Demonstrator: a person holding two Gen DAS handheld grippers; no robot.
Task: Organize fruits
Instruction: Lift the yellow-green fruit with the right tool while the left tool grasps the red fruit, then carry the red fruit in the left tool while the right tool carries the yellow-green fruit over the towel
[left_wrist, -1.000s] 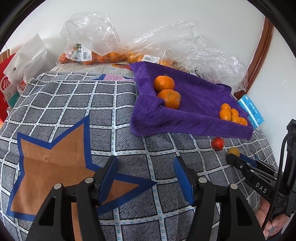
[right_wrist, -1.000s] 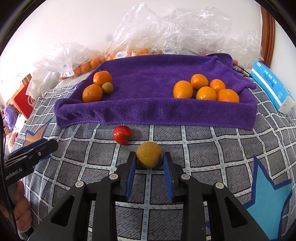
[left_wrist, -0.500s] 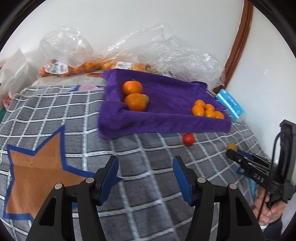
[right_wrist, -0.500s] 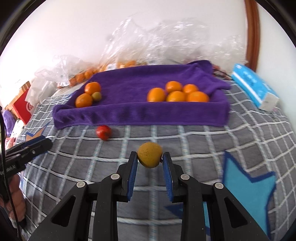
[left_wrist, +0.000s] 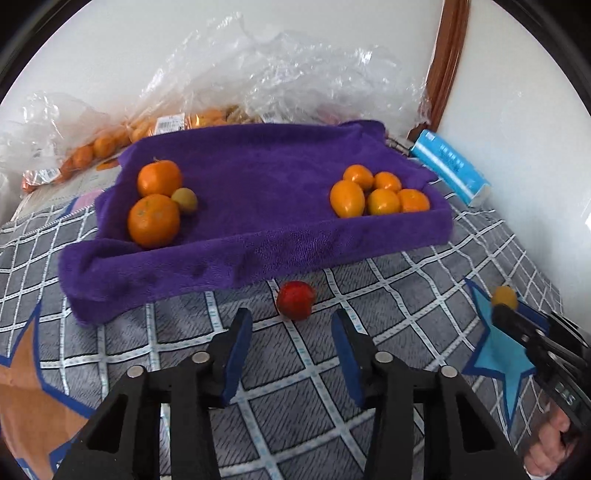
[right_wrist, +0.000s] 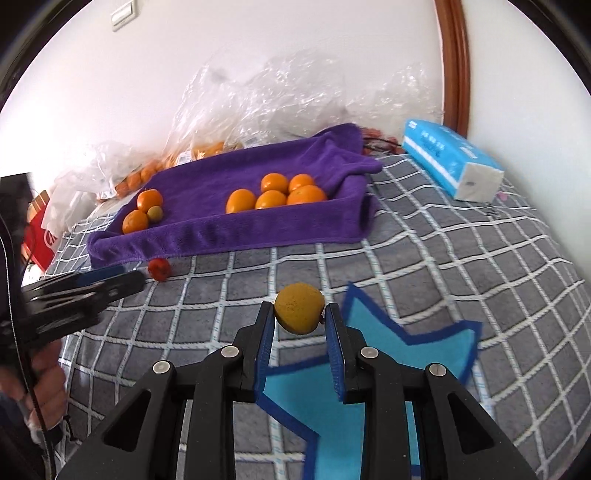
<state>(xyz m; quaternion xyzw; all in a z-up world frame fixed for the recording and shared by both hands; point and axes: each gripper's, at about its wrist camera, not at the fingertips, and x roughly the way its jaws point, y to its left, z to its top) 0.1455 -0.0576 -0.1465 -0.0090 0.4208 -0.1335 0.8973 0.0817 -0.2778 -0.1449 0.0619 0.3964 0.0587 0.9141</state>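
A purple towel tray (left_wrist: 258, 254) (right_wrist: 229, 232) holds two big oranges (left_wrist: 153, 219) with a small greenish fruit (left_wrist: 184, 200) on its left side and several small oranges (left_wrist: 376, 192) (right_wrist: 277, 194) on its right. A small red fruit (left_wrist: 295, 304) (right_wrist: 159, 268) lies on the checked cloth just in front of the tray. My left gripper (left_wrist: 291, 328) is just short of the red fruit, jaws closing, nothing between them. My right gripper (right_wrist: 300, 314) is shut on a yellow-brown fruit (right_wrist: 299, 308) (left_wrist: 505, 296), held above the cloth.
Clear plastic bags (left_wrist: 280, 74) with more oranges lie behind the tray against the wall. A blue tissue pack (right_wrist: 450, 162) (left_wrist: 448, 166) sits at the right of the tray. A red box (right_wrist: 40, 229) stands at the far left. A hand (right_wrist: 48, 384) holds the left gripper.
The left gripper swung right to face the red fruit and its jaws narrowed. The right gripper moved right and lifted the yellow-brown fruit away from the tray's front.
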